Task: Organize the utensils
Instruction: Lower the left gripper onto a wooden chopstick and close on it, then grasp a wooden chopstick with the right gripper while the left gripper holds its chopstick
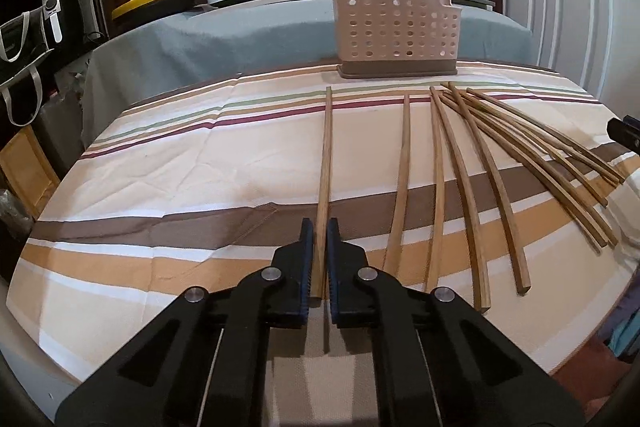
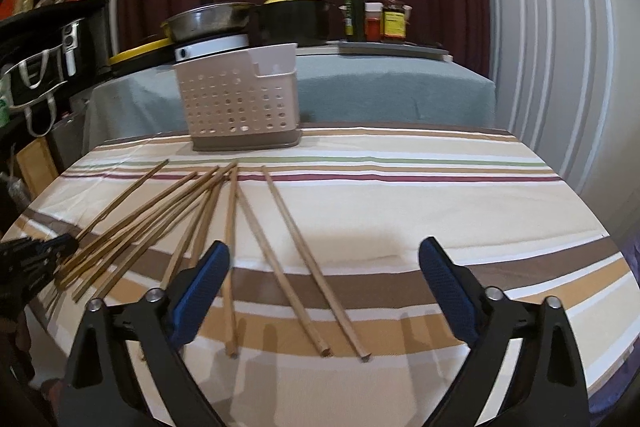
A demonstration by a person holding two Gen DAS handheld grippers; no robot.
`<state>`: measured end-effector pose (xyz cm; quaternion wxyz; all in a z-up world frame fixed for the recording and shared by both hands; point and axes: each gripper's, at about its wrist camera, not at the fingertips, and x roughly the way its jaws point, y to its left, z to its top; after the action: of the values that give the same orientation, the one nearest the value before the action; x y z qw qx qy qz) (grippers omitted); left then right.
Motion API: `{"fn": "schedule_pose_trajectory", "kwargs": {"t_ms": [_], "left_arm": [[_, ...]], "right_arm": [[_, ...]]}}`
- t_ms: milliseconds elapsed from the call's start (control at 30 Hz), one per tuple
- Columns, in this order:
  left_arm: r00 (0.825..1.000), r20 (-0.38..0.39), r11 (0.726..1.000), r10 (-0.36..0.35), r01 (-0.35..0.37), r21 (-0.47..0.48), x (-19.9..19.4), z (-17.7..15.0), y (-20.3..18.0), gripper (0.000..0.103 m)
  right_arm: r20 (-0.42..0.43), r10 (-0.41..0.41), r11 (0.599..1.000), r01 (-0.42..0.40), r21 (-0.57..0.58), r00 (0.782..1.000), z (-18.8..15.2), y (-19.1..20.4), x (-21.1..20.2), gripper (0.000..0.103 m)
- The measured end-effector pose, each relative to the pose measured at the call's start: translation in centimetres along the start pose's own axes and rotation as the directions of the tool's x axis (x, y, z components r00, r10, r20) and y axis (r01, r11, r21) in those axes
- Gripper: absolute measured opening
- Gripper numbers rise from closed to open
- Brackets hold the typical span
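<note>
Left gripper [image 1: 320, 259]: black frame, blue ribbed pads, fingers [image 1: 306, 259] drawn in close on either side of the leftmost chopstick [image 1: 326, 155]; pads at or almost at the wood, actual clamping not certain from this view.
Leftmost chopstick: pale wood, square in section at the thick butt, tapering to a thin far tip; flat on the worktop [image 1: 180, 155]; butt lying between the left pads, long axis straight ahead along the fingers, tip aimed toward the holder.
Key relation: stick and fingers in line, holder [image 1: 396, 27] beyond the tip and a little to the right; judged next move a lift, then a tilt to upright for dropping in.
Nearer arm: left, for this stick; right gripper over the other end of the spread.
Right gripper [image 2: 324, 291]: same build, fingers [image 2: 202, 291] spread wide, nothing between them; hanging above the butts of the rightmost sticks.
Remaining chopsticks [image 1: 492, 171]: same wood, fanned out to the right of the first, tips converging near the holder, several crossing or overlapping; exact count unclear.
Holder: beige plastic, round perforations, darker brown base, notched rim; upright at the far edge of the cloth, seemingly empty.
Worktop cover: striped cotton cloth, cream, tan, brown, thin green and maroon lines, lightly creased.
</note>
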<state>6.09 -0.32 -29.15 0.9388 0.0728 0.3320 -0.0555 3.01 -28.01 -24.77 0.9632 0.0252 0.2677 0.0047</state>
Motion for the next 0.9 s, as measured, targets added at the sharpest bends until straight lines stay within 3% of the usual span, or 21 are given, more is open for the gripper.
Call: {"fn": "schedule_pose_trajectory", "kwargs": {"t_ms": [300,400,700,800,900], "left_arm": [[1.000,-0.006,1.000,-0.002,0.002,-0.021,0.1,0.1,0.4,0.007],[1.000,-0.006,1.000,-0.001,0.001,-0.023,0.1,0.1,0.4,0.007],[1.000,-0.007,1.000,-0.001,0.001,-0.025,0.2,0.1,0.5,0.007],[1.000,-0.007,1.000,0.000,0.000,-0.025,0.2,0.1,0.6,0.007],[1.000,-0.006,1.000,0.001,-0.001,-0.024,0.1,0.1,0.6,0.007]], "right_arm": [[-0.042,0.094,0.995,-0.096,-0.042,0.995,-1.4,0.7,0.6,0.034],[-0.064,0.121,0.990,-0.124,-0.059,0.991,-2.1,0.9,1.0,0.028],[-0.084,0.105,0.993,-0.109,-0.041,0.991,-3.5,0.2,1.3,0.027],[-0.057,0.123,0.990,-0.127,-0.055,0.991,-4.2,0.4,0.8,0.015],[-0.041,0.121,0.990,-0.124,-0.060,0.992,-4.4,0.3,0.7,0.012]]}}
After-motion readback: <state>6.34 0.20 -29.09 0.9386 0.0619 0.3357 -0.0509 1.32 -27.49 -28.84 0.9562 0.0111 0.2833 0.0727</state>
